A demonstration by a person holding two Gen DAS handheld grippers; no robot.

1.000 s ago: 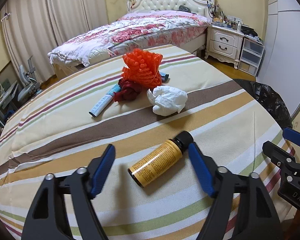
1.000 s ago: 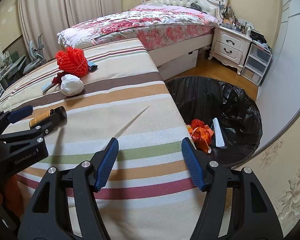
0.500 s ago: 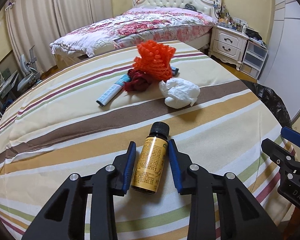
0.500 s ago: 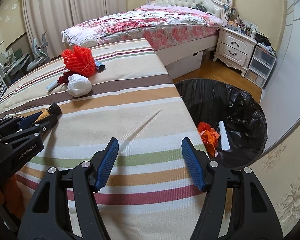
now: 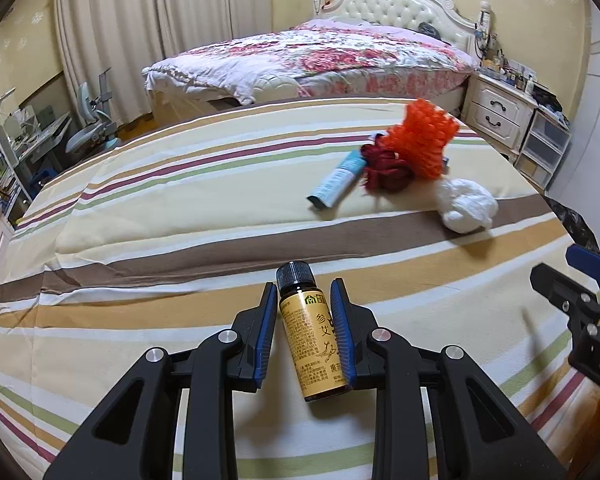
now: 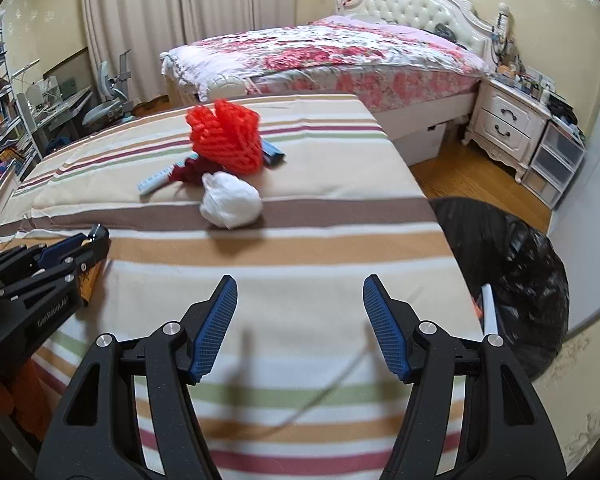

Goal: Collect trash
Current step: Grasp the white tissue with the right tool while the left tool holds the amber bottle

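The small amber bottle, yellow label and black cap, lies on the striped sheet, nearer me than the white wad. My left gripper has just closed onto it, straightening it; my right gripper hangs half open, empty.

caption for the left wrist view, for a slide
Left hand-held gripper clamps a small brown bottle on the striped bedspread.

A: What's unclear?
B: Bin bag: near rim hidden behind the striped cover, contents mostly out of sight. In the left view only a sliver shows at the right edge.
A: Bottle?
B: From the right view the bottle is mostly hidden behind the left gripper. Nightstand clutter too small to identify.
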